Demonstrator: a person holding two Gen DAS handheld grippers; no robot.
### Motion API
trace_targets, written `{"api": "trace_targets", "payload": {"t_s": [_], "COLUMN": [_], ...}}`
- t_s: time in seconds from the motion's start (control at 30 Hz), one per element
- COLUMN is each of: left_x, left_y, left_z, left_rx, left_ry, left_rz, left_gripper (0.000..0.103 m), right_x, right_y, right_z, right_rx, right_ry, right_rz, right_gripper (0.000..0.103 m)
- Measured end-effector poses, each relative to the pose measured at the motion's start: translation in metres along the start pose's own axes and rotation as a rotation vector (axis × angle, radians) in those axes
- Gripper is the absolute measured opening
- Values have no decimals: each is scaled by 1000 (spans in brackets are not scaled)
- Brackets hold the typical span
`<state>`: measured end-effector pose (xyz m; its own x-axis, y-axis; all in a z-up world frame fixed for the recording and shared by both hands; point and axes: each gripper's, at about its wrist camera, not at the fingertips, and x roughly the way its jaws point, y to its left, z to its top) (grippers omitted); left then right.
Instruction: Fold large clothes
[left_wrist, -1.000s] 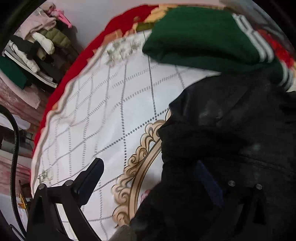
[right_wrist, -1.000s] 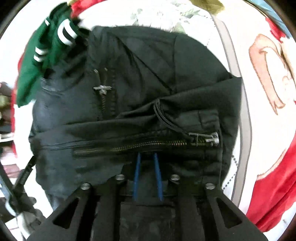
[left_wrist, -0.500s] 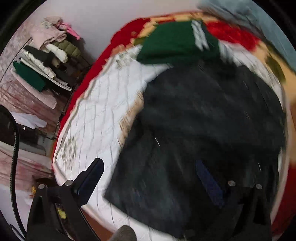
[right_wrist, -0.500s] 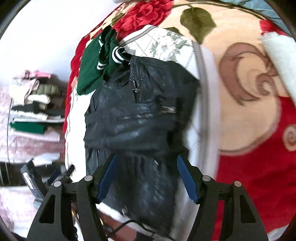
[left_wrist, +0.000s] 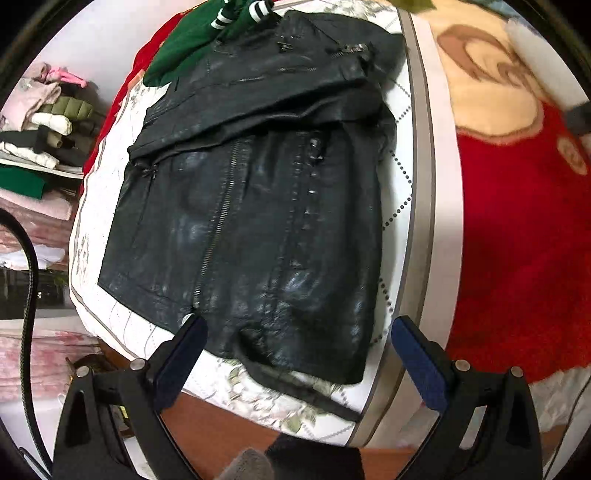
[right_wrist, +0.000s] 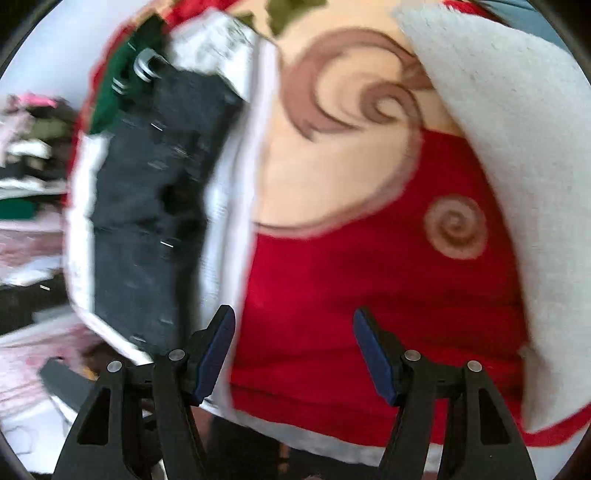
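A black leather jacket (left_wrist: 255, 206) lies on a white quilted mat (left_wrist: 402, 199), its upper part folded down over the body, zips showing. My left gripper (left_wrist: 295, 354) is open and empty, raised above the jacket's near hem. My right gripper (right_wrist: 293, 354) is open and empty, raised over the red blanket (right_wrist: 369, 295) to the right of the jacket (right_wrist: 147, 206), which is blurred in that view.
A green garment with white stripes (left_wrist: 192, 40) lies at the jacket's far end. The red and cream blanket (left_wrist: 517, 229) covers the bed to the right. Stacked folded clothes (left_wrist: 44, 122) sit on shelves at left. A grey-white fleece (right_wrist: 517, 147) lies at far right.
Both grippers let go of the jacket, opened and pulled back and up. The right gripper swung right, over the red blanket. The jacket now lies folded on the mat.
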<state>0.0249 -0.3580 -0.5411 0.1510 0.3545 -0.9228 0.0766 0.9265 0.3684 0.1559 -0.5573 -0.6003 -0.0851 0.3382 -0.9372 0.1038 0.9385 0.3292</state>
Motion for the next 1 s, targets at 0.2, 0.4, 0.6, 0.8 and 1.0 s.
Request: {"api": "trace_targets", "payload": {"t_s": [0.2, 0.4, 0.6, 0.8, 1.0], "left_x": [44, 55, 33, 2, -4], "left_y": [-2, 19, 38, 73, 94], "left_z": [21, 32, 30, 33, 40], "left_rx": [-40, -117, -200, -288, -295], "left_ry": [40, 29, -32, -103, -117], "left_rz": [45, 2, -143, -156, -163], "left_gripper": [102, 76, 6, 4, 4], "right_x": [11, 18, 41, 83, 122], "right_y": [14, 51, 71, 81, 79], "right_z": [13, 35, 71, 107, 136], "right_rx": [-40, -116, -74, 37, 225], "right_ry": [55, 50, 17, 12, 31], "right_rz": [-79, -43, 251, 446, 658], "right_gripper": [69, 69, 69, 77, 81]}}
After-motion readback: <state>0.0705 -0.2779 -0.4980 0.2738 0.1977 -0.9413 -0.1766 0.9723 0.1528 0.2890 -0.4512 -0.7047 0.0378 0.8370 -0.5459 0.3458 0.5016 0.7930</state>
